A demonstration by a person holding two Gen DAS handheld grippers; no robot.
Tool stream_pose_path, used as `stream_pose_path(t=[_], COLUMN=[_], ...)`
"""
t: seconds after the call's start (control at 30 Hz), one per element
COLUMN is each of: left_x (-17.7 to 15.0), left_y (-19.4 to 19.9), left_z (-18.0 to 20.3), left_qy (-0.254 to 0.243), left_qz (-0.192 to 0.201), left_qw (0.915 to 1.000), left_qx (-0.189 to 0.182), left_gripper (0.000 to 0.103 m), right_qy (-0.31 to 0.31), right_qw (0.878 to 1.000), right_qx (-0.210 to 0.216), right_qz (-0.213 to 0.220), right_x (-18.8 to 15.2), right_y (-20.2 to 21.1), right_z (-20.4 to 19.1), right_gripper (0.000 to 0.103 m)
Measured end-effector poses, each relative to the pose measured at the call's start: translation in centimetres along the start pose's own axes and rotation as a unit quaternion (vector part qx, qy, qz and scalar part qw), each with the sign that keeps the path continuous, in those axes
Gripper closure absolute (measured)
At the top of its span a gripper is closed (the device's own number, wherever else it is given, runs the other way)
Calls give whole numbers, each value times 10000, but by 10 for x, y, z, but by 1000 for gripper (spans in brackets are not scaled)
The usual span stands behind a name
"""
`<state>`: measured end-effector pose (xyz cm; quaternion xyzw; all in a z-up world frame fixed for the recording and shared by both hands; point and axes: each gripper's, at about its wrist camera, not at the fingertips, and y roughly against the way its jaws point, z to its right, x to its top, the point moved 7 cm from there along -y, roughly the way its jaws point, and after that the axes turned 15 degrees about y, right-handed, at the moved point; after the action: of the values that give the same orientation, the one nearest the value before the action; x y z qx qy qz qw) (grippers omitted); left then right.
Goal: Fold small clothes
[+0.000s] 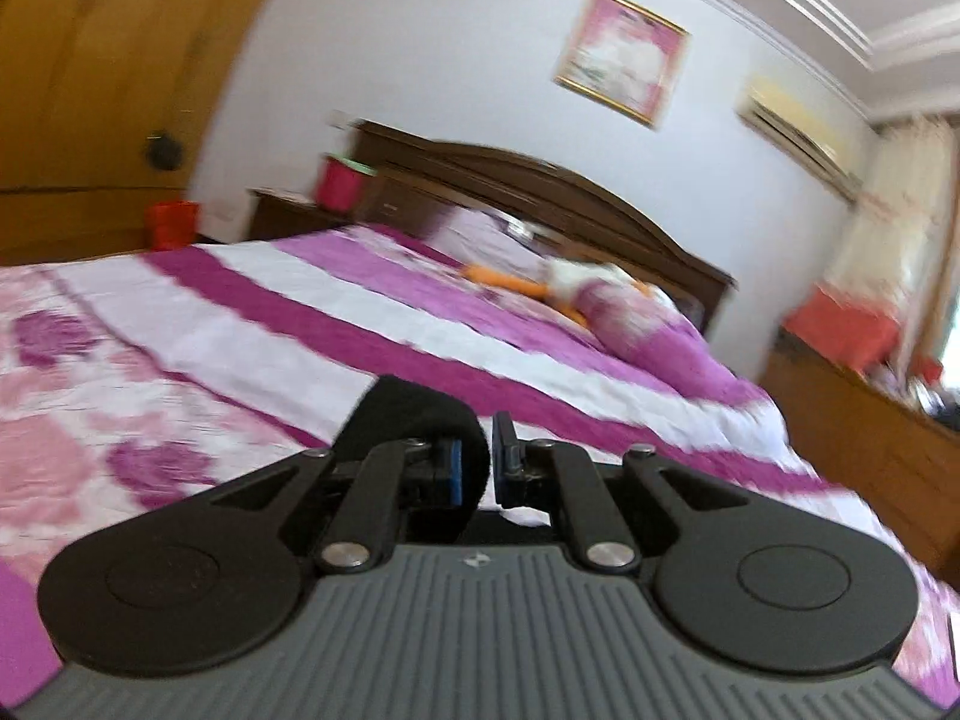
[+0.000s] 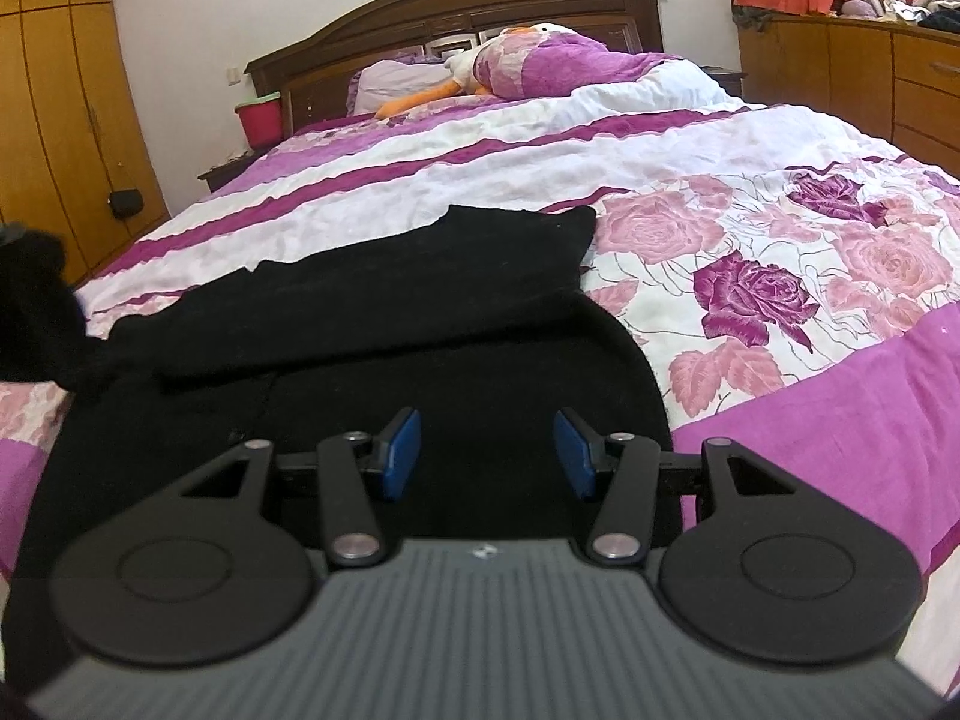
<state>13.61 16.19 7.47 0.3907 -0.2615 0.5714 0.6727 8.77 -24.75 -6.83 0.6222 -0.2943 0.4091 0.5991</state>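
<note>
Black garment (image 2: 372, 312) lies spread on the floral bed (image 2: 780, 252), one edge lifted at the far left. Left gripper (image 1: 474, 468) has its fingers clenched on that black fabric; right gripper (image 2: 486, 450) hovers above the garment, fingers released.

A home bedroom — a wide bed (image 2: 660, 138) under a purple-and-white rose-patterned quilt (image 2: 780, 252), backed by an arched dark wooden headboard (image 2: 456, 6). Orange-brown wooden wardrobes (image 2: 54, 108) line one wall, a gold-framed pink picture (image 1: 621, 57) hangs above, and a wall-mounted air conditioner (image 1: 792, 126) sits beside it.
</note>
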Motion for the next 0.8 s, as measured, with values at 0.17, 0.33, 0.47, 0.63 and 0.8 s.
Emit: stream_pose_path(t=[0.17,0.33,0.47,0.63,0.8], left_x=[-50,-110,-151,-175,-174], left_y=[-36,-65,-81,-87,-74], left_z=[40,51,40,22,23], left_qy=[-302,-728,-1021,-1097,-1088], left_qz=[-624,-1183,-1668,-1964,-2020], left_qw=[9974,9903,9806,9739,9730], left_qx=[-168,-78,127,297,260], left_gripper=[92,92,91,89,62], right_qy=[-13,-65,-65,-134,-113], right_qw=[10000,10000,9999,9996,9995], right_qx=[-21,-19,17,60,88], right_qz=[9,-39,-106,-252,-276], right_x=[-2,-5,-10,-17,-18], right_y=[1,-3,-8,-15,-18], right_z=[4,8,9,11,10], right_gripper=[51,51,51,51,51])
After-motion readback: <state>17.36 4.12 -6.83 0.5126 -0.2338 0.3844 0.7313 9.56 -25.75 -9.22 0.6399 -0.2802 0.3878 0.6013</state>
